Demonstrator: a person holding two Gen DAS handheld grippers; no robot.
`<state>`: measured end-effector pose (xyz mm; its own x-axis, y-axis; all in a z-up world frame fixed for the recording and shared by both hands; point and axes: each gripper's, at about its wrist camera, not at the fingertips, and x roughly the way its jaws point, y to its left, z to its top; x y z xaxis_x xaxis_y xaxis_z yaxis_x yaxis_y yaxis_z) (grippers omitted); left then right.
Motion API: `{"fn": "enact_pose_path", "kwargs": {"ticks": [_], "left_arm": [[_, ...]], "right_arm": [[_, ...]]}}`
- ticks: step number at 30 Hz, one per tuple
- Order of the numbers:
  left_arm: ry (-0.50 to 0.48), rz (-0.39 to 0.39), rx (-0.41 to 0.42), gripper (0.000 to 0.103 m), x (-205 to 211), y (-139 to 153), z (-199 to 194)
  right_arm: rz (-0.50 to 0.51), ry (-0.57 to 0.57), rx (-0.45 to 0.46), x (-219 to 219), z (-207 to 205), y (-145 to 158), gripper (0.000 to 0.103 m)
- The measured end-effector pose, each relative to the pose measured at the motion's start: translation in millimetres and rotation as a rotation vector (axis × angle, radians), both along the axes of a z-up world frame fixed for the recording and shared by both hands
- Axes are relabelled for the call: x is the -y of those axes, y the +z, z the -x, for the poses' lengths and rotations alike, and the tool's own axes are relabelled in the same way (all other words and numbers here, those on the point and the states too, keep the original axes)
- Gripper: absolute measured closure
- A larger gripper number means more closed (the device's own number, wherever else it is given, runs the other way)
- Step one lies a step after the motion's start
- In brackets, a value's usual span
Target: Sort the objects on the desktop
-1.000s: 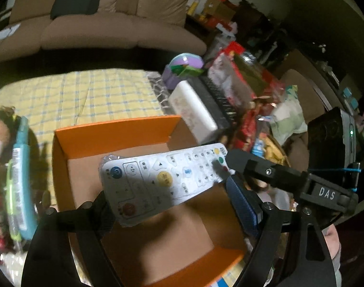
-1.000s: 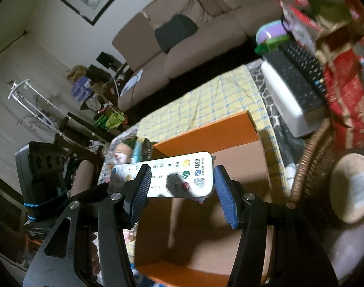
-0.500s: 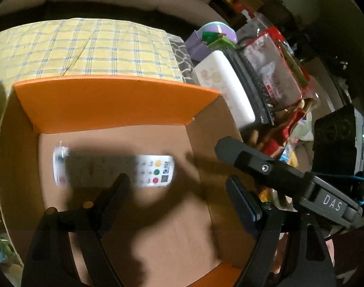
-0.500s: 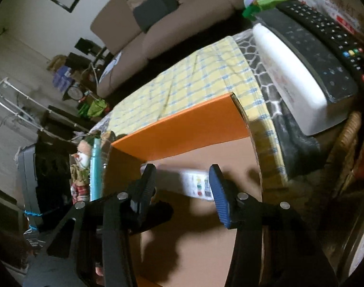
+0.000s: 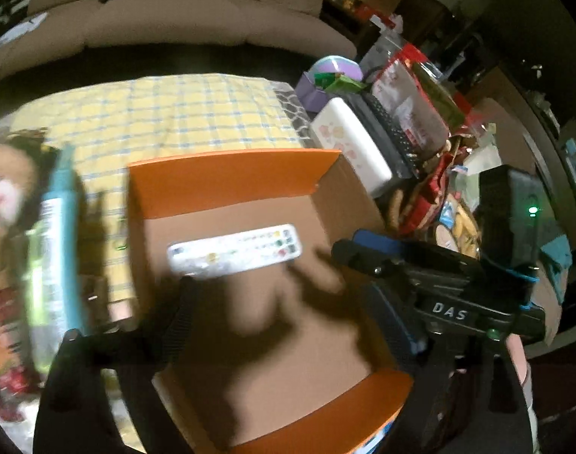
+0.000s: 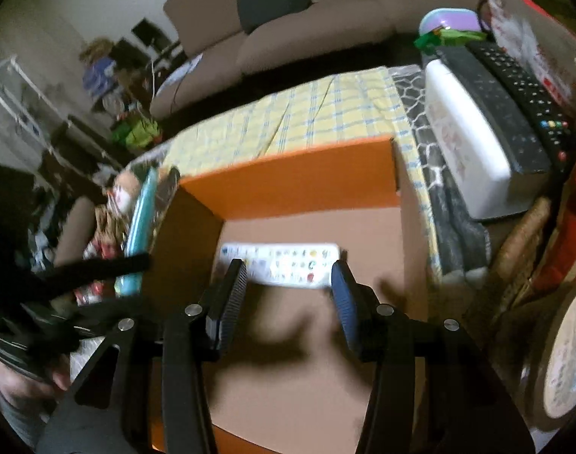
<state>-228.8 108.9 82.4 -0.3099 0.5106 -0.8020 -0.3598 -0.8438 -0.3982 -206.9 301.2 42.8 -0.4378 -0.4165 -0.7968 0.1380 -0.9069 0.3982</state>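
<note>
- Left tool hangs over the orange box with its jaws wide apart and nothing in them; they've just been opening.
- Right tool is also spread and empty, with its jaws having just opened a touch.
- The white remote lies flat on the box's brown floor, buttons up, toward the far wall.
- Its long axis runs left to right; the coloured buttons sit at the right end.
- It's pretty blurry, so no labels are readable.
- The box sits on a yellow checked cloth covering the worktop.
</note>
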Motion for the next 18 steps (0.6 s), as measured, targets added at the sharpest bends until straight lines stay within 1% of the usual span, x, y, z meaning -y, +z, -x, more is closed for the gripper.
{"fn": "enact_pose_path", "kwargs": {"ticks": [3, 5, 7, 8, 10, 14, 16, 18], "left_arm": [[0.017, 0.018, -0.007, 0.009, 17, 2, -6], [0.033, 0.001, 0.001, 0.009, 27, 1, -7], [0.042, -0.008, 0.007, 0.009, 35, -1, -9], [0.046, -0.009, 0.009, 0.009, 39, -3, -10], [0.050, -0.007, 0.016, 0.009, 46, -8, -10], [0.052, 0.004, 0.020, 0.009, 57, -15, -10], [0.048, -0.005, 0.020, 0.009, 63, -17, -10], [0.044, -0.015, 0.022, 0.009, 69, -19, -10]], "right_arm": [[-0.039, 0.028, 0.040, 16, 0, -10, 0.053], [-0.068, 0.031, 0.061, 24, 3, -16, 0.052], [-0.100, 0.051, 0.107, 35, 10, -27, 0.049], [-0.121, 0.065, 0.149, 42, 15, -35, 0.045], [-0.156, 0.070, 0.187, 49, 22, -47, 0.045], [-0.219, 0.065, 0.219, 57, 38, -62, 0.044], [-0.240, 0.069, 0.246, 60, 44, -69, 0.041], [-0.268, 0.067, 0.245, 65, 47, -73, 0.037]]}}
